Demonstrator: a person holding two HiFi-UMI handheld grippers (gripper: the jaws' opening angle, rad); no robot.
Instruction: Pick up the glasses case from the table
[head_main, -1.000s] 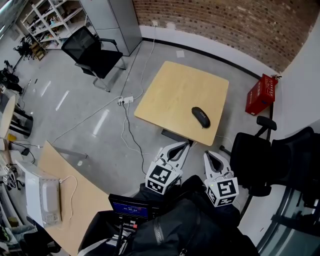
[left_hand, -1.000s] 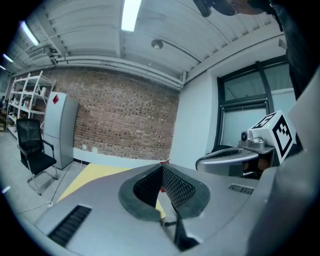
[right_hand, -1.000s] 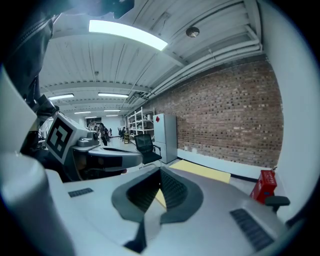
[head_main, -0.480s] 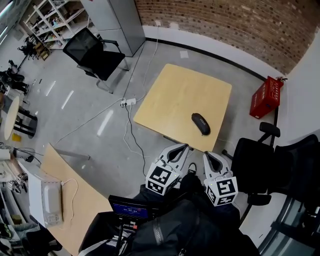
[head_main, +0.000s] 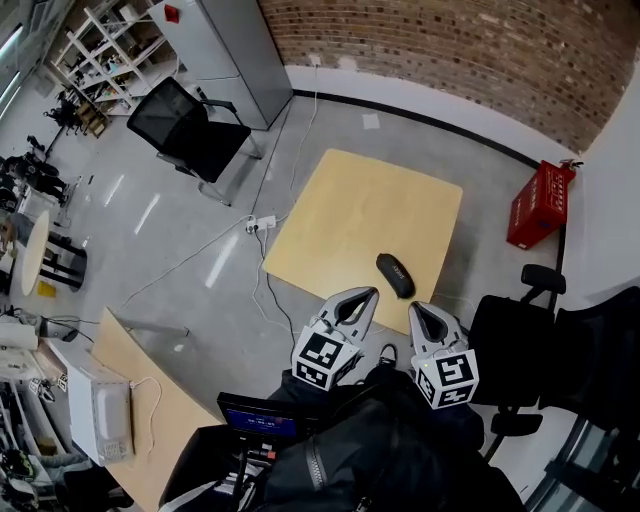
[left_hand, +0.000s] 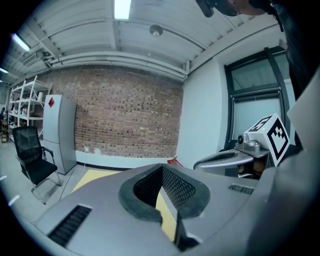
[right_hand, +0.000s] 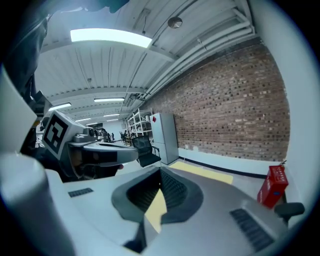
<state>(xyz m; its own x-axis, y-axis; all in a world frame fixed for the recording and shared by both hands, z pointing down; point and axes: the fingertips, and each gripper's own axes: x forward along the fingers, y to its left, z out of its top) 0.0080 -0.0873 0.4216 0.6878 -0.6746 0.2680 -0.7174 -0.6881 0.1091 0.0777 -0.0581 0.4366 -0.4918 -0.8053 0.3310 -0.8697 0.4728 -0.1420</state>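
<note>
I'm holding the left gripper (head_main: 366, 294) and the right gripper (head_main: 417, 309) side by side at the near edge of the table (head_main: 340, 200), both with jaws pressed together on nothing. The glasses case (head_main: 395, 275) (dark, oblong) is lying just beyond their tips, untouched.
</note>
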